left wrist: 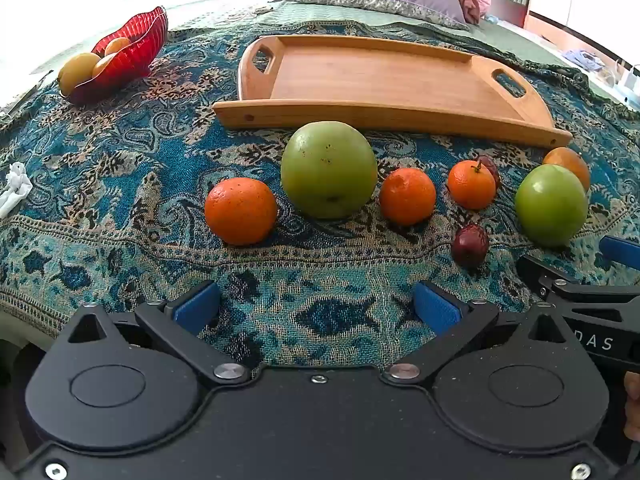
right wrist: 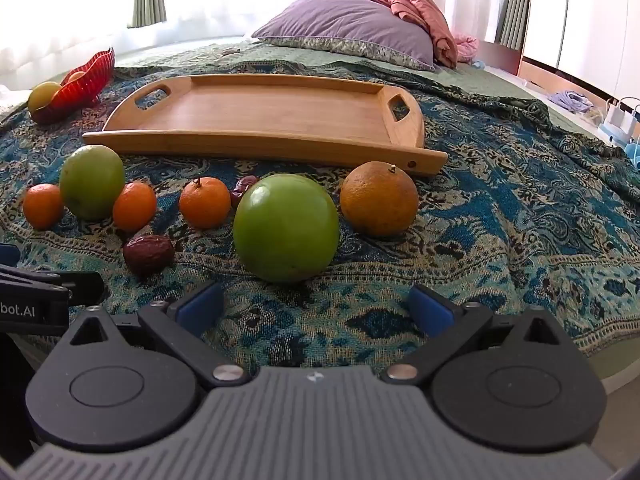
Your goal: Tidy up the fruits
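Now, both grippers low over paisley cloth (left wrist: 120, 184), angled down, nothing held. Left gripper (left wrist: 316, 312): blue pads (left wrist: 198, 306) spread wide, only cloth between. Right gripper (right wrist: 316, 312): likewise spread wide, empty, just short of near green apple (right wrist: 286, 228). Fruit in loose row on cloth, in front of wooden tray (left wrist: 380, 80), none on tray. From left in left view: orange (left wrist: 241, 211), big green apple (left wrist: 329, 169), second orange (left wrist: 407, 196), stemmed mandarin (left wrist: 472, 184), then near green apple again (left wrist: 551, 204), dull orange (left wrist: 568, 164) behind it. Dark date (left wrist: 470, 245) nearest, apart from row; second date (right wrist: 243, 189) half hidden behind mandarin. Red glass bowl (left wrist: 128, 52) far left, well apart from tray, with yellow-orange fruit (left wrist: 78, 71) inside. Crumpled white tissue (left wrist: 14, 188) at left edge of cloth. Purple pillow (right wrist: 348, 28) beyond tray, pink fabric (right wrist: 420, 12) bunched against it.
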Demonstrator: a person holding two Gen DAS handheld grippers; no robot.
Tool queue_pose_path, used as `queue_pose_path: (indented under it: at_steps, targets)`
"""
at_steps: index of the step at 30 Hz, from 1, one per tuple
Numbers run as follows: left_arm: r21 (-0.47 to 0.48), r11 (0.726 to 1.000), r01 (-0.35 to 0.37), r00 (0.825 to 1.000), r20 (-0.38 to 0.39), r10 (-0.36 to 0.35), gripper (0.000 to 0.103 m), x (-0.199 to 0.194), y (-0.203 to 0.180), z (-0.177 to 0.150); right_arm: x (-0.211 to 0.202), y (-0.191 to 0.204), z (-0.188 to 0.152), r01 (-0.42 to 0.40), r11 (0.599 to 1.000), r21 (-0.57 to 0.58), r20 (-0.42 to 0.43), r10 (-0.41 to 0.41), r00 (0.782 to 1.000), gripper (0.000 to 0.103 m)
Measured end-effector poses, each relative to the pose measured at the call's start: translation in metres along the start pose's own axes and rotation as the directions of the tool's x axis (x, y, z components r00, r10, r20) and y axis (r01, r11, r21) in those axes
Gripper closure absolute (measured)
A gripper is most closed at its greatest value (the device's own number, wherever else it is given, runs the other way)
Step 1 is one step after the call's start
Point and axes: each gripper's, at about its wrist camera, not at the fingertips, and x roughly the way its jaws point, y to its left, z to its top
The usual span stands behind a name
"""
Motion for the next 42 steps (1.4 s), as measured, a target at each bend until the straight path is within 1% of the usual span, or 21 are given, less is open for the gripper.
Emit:
queue_pose_path:
  at_steps: [6, 12, 17, 42]
  targets:
    - [-0.003, 1.000, 0.001, 1.000, 0.000, -0.001, 0.000, 0.0001, 0.0011, 0.0018, -0.0007, 0.0011, -0.0009, 0.002, 1.000, -0.004, 0.002, -0.002, 1.000, 0.000]
    - [0.001, 1.000, -0.002, 1.000, 0.004, 0.002, 0.000, 0.0000, -0.0001, -0.0001, 0.0031, -0.0054, 0.0028, -0.013, 1.000, 0.010, -0.010, 0.013, 1.000, 0.000]
    - [0.002, 1.000, -0.002, 1.000, 0.004, 0.002, 0.000, 0.0000, -0.0001, -0.0001, 0.0005, -0.0011, 0.0004, 0.001, 1.000, -0.002, -0.005, -0.001, 1.000, 0.000]
    - [0.003, 1.000, -0.003, 1.000, 0.004, 0.003, 0.000, -0.0001, 0.0000, -0.0001, 0.0004, -0.0006, -0.0006, 0.004, 1.000, -0.006, 0.002, -0.004, 1.000, 0.000]
